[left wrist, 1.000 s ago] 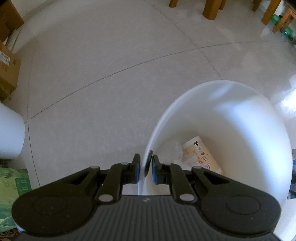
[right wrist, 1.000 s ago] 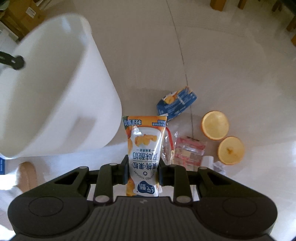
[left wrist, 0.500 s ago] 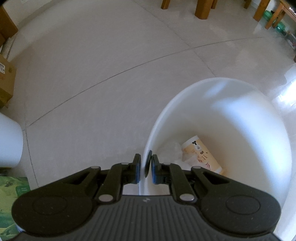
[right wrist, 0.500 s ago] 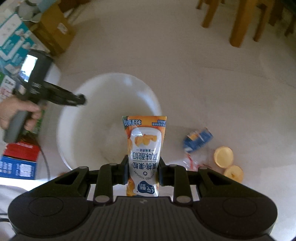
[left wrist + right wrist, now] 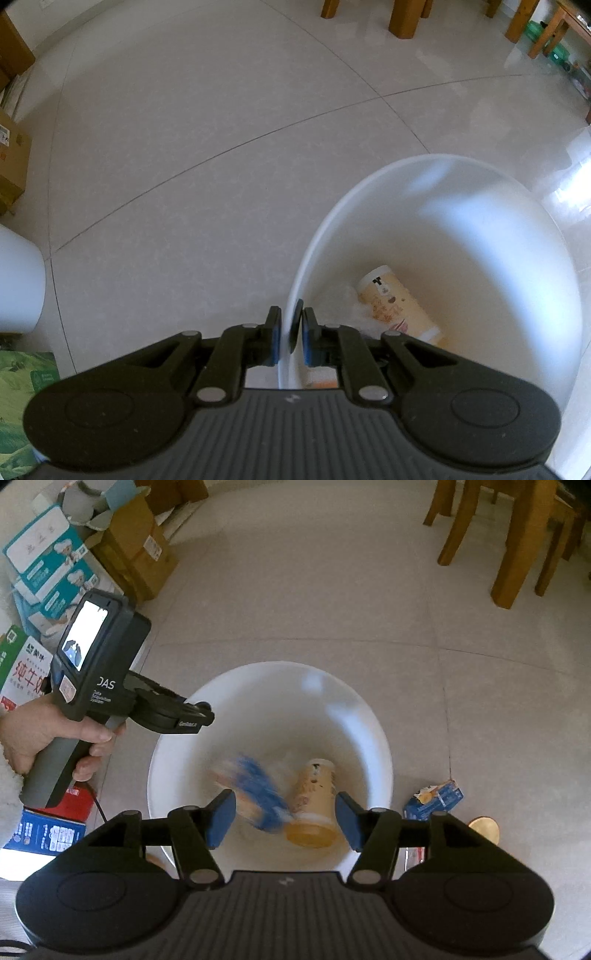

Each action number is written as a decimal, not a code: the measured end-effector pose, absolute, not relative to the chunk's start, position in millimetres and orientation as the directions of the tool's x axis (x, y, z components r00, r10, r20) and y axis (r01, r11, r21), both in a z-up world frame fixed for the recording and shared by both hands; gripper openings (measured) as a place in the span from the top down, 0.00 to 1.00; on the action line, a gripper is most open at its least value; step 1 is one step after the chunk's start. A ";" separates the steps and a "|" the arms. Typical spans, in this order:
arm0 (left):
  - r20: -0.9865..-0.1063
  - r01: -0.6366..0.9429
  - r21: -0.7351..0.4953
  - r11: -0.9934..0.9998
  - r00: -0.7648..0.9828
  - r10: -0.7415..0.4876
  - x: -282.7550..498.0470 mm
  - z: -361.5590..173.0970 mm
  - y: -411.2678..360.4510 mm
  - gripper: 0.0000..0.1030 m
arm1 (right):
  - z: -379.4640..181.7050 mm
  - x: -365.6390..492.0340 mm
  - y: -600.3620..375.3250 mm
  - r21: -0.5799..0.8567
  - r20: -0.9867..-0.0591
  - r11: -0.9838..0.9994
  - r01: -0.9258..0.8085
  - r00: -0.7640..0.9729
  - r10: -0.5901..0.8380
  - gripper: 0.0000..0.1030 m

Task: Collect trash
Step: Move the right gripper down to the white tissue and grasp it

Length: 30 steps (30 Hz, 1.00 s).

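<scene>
Over the white bin (image 5: 354,716), our right gripper (image 5: 282,821) gapes wide; a blurred pouch (image 5: 255,794) tumbles inside beside a paper cup (image 5: 314,801). Our left gripper (image 5: 289,336) clamps the rim at nine o'clock. At three o'clock lies a blue wrapper (image 5: 436,799), likely light and crinkly, best pinched at an edge.

Left wrist view hugging the white bin (image 5: 480,206) rim, facing forward across floor; right wrist view higher, looking steeply down into the same bin (image 5: 177,746), both sharing its inside and paper cup (image 5: 399,306).
</scene>
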<state>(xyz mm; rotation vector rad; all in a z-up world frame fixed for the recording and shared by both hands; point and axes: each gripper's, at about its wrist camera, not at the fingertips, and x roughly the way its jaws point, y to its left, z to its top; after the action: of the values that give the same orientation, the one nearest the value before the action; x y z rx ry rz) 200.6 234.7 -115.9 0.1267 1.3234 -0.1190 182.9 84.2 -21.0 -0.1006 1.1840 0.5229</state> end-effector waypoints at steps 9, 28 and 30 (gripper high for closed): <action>-0.971 0.155 0.025 0.988 0.239 -0.013 200.6 -117.8 233.7 0.91 | -36.5 165.0 35.0 0.102 -0.868 0.922 -0.374 0.419 0.266 0.13; -0.972 0.145 0.019 0.989 0.233 -0.016 201.7 -118.0 238.0 0.91 | -240.3 82.2 -35.5 0.006 -0.925 0.991 -0.137 0.377 0.058 0.13; -0.973 0.150 0.022 0.989 0.232 -0.014 201.6 -118.2 237.4 0.91 | -260.6 76.7 -38.2 0.015 -0.936 0.994 -0.106 0.347 0.051 0.15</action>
<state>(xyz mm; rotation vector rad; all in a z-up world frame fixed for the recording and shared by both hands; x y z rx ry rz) 201.6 237.4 -118.2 0.1189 1.3324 -0.1124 76.7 -38.2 -260.6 -0.0517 1.2121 0.1022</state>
